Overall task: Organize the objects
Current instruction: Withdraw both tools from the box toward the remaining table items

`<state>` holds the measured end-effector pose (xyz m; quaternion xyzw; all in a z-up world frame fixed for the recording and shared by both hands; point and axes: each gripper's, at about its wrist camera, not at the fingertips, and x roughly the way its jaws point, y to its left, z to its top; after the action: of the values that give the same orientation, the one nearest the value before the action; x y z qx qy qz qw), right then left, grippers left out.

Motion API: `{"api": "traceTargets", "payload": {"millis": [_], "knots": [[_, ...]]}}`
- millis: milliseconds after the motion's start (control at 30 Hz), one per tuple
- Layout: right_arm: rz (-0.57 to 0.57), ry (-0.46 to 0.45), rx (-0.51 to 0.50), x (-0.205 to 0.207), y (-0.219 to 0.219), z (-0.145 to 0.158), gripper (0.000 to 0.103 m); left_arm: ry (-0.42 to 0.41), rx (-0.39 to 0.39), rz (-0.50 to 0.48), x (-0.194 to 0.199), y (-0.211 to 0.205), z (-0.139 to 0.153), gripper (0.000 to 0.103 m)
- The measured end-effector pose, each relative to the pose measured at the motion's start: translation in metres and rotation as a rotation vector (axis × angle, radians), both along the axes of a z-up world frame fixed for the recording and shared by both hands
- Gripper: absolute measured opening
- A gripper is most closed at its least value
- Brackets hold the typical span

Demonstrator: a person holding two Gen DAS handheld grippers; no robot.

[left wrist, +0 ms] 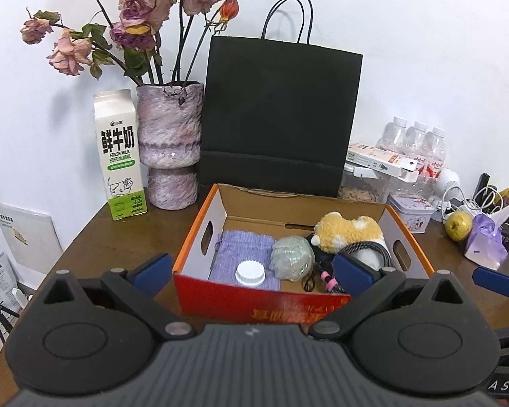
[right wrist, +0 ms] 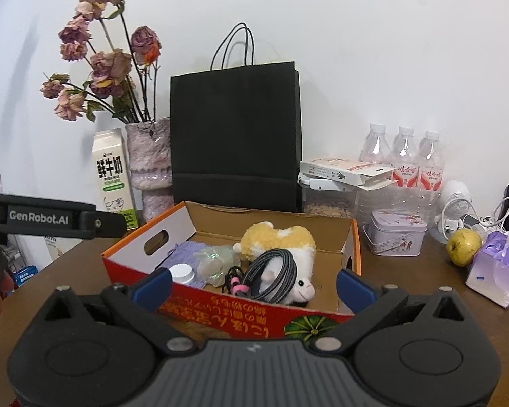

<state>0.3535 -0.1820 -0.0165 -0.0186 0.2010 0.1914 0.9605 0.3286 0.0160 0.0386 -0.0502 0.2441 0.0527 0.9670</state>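
Both tools are hanging released, blue pads spread wide: the left tool [left wrist: 252,273] and right tool [right wrist: 253,283] are facing a corrugated cardboard box [right wrist: 347,237] just ahead on the wooden counter [left wrist: 125,234]. Inside are lying a fuzzy plush sheep [right wrist: 281,237], braided cable coil [right wrist: 271,271], knitted lilac pouch [left wrist: 244,251] and ridged white cap [left wrist: 250,272].

box [right wrist: 220,308]: red front, orange rim
plush toy [right wrist: 281,240]: yellow and white
pouch [left wrist: 244,254]: lilac knit
bag [left wrist: 278,115]: black
apple [right wrist: 463,242]: yellow-green
surface [left wrist: 118,237]: brown
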Motion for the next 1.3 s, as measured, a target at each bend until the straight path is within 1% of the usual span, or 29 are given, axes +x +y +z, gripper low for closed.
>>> {"api": "traceTargets", "payload": {"millis": [300, 567, 933, 1133, 1300], "knots": [[-0.016, -0.039, -0.001, -0.033, -0.004, 0.004, 0.103, 0.012, 0.000, -0.013, -0.034, 0.007, -0.003, 0.103], [-0.015, -0.043, -0.007, -0.060, -0.005, 0.001, 0.103, 0.002, -0.007, -0.002, -0.066, 0.020, -0.006, 0.103], [0.014, -0.035, -0.019, -0.094, 0.000, -0.008, 0.103, 0.014, -0.011, 0.009, -0.103, 0.036, -0.015, 0.103], [0.031, -0.013, -0.023, -0.108, 0.005, -0.016, 0.103, 0.020, -0.010, 0.005, -0.123, 0.043, -0.022, 0.103], [0.045, 0.003, -0.025, -0.120, 0.008, -0.023, 0.103, 0.024, -0.032, 0.002, -0.141, 0.051, -0.031, 0.103]]}}
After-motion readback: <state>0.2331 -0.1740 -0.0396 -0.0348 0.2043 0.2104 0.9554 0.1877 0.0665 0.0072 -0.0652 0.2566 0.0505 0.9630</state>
